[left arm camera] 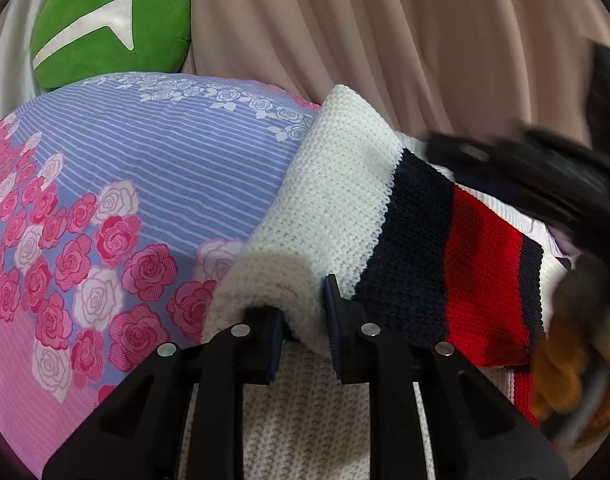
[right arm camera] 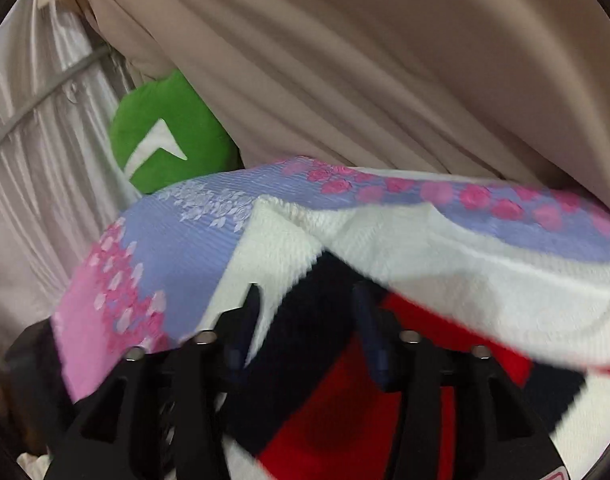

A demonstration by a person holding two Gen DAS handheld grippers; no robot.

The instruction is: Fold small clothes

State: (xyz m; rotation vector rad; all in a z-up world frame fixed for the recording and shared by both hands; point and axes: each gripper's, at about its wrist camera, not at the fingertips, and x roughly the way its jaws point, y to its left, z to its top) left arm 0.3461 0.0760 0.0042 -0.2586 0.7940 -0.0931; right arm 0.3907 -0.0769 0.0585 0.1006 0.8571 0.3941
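Observation:
A knit sweater [left arm camera: 337, 184], white with navy and red bands, lies on a floral bedsheet [left arm camera: 165, 168]. My left gripper [left arm camera: 305, 304] is shut on a rolled white fold at the sweater's near edge, and the knit bulges between the pads. In the right wrist view, which is motion-blurred, my right gripper [right arm camera: 307, 300] stands open above the sweater [right arm camera: 445, 264]. Only the navy band shows between its wide-apart fingers, and the pads press on nothing. The right gripper's black body [left arm camera: 537, 172] appears as a smear at the right of the left wrist view, over the sweater's far side.
The bedsheet [right arm camera: 193, 248] has pink roses on lilac stripes. A green cushion [left arm camera: 113, 20] with a white arrow rests at the back left. Beige curtain folds [left arm camera: 385, 40] hang behind the bed, with white satin drapes [right arm camera: 45, 140] to the left. A blurred orange-yellow shape [left arm camera: 573, 360] sits at the right edge.

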